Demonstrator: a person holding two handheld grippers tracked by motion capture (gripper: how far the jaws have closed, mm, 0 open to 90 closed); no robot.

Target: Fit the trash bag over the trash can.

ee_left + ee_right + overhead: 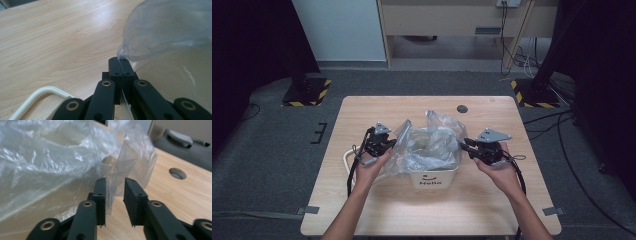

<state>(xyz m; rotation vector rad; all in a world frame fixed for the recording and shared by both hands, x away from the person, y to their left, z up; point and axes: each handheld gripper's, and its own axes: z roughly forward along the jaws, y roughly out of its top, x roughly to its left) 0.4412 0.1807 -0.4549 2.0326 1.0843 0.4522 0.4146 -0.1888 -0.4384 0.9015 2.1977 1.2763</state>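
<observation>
High view: a clear crinkled plastic bag (429, 145) is sitting in a cream rectangular plastic bin (434, 179) printed "Hello", near the middle of the light wooden table (492, 200); a cream looped handle (346, 160) is sticking out at the bin's 9 o'clock.
Left tongs view: the left tongs (121, 65) are pinching the bag's film edge (125, 53) flat between closed jaws, a strip of film trailing below them; the handle (37, 96) is curving at 7 o'clock.
Right tongs view: the right tongs (115, 192) are standing partly open, a fold of the bag (112, 182) hanging in the gap against the left jaw and clear of the right one; a round grey cable hole (177, 173) is lying at 2 o'clock.
Edges and room: bare table is lying open at 6 o'clock of the bin and at 9 o'clock of the left tongs (387, 145).
Bag and tongs: the bag is lying between both tongs, the right tongs (468, 146) sitting at its 3 o'clock.
</observation>
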